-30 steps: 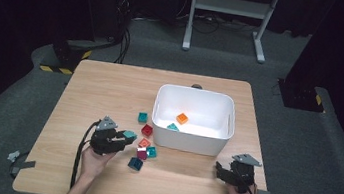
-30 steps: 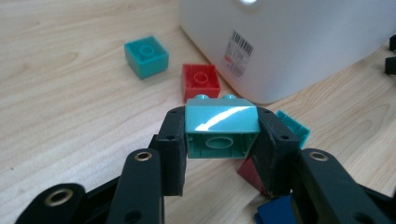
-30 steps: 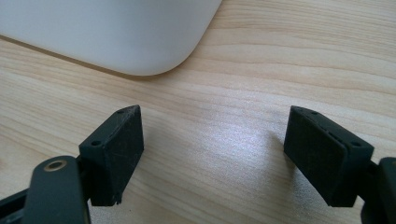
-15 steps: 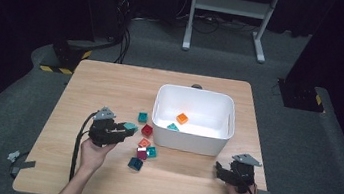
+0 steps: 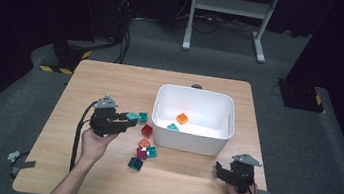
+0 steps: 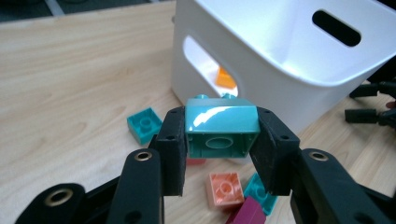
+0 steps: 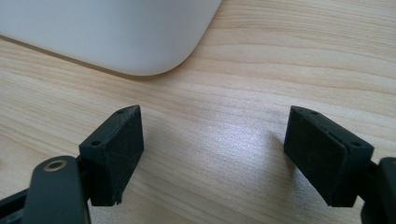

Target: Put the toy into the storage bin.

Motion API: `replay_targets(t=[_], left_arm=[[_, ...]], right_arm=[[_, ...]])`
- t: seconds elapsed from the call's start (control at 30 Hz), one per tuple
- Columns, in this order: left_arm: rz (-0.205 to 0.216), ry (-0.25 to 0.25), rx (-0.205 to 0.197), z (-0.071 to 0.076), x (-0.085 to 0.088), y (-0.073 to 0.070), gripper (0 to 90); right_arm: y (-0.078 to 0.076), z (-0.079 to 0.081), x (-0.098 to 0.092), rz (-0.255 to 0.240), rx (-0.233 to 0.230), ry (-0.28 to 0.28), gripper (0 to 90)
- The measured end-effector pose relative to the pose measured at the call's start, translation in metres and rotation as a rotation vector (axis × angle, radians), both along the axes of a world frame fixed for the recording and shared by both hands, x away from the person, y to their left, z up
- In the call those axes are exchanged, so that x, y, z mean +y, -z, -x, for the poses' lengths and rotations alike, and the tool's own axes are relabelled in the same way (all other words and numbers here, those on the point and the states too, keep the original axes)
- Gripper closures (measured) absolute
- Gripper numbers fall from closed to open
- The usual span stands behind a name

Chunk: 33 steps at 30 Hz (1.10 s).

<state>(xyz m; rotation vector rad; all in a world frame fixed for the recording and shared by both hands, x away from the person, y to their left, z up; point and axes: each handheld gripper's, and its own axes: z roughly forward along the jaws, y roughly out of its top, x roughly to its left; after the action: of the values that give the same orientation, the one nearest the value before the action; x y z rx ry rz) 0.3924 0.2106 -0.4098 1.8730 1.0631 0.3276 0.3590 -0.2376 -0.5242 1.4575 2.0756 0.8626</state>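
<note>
Teal brick (image 6: 222, 128) clamped between the left gripper (image 6: 223, 140) pads, above the table at nine o'clock from the white bin (image 5: 192, 117). Carry it level over the rim before letting go. Right gripper (image 7: 233, 154) rests wide apart, empty.

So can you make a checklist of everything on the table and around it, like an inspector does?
Surface: wooden table, flat, bare at the far left.
Job's things: teal block clamped in the left gripper; white bin holds an orange block and a teal one.
Clutter: loose blocks beside the bin.
Grippers: left shut on the block, off the table; right gripper open, nothing between its jaws.
Cables: black cable trails from the left gripper.
Surroundings: grey floor, white stand behind.
</note>
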Motion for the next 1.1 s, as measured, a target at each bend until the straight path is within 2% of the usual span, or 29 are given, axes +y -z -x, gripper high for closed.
replay_targets(t=[0.27, 0.33, 0.5, 0.7, 0.93, 1.1], left_arm=[[-0.002, 0.025, -0.017, -0.009, -0.009, -0.022, 58.9], [-0.008, 0.031, -0.031, -0.011, -0.011, -0.026, 58.9], [0.021, 0.046, -0.037, -0.016, -0.017, -0.035, 59.0], [0.010, 0.070, -0.049, -0.023, -0.030, -0.044, 58.9], [0.004, 0.098, -0.041, -0.032, -0.043, -0.046, 58.9], [0.016, 0.113, -0.039, -0.041, -0.051, -0.048, 58.9]], right_arm=[[0.000, 0.000, 0.000, 0.000, 0.000, 0.000, 20.1], [0.000, 0.000, 0.000, 0.000, 0.000, 0.000, 20.1], [0.000, 0.000, 0.000, 0.000, 0.000, 0.000, 20.1], [0.000, 0.000, 0.000, 0.000, 0.000, 0.000, 20.1], [0.000, 0.000, 0.000, 0.000, 0.000, 0.000, 20.1], [0.000, 0.000, 0.000, 0.000, 0.000, 0.000, 20.1]])
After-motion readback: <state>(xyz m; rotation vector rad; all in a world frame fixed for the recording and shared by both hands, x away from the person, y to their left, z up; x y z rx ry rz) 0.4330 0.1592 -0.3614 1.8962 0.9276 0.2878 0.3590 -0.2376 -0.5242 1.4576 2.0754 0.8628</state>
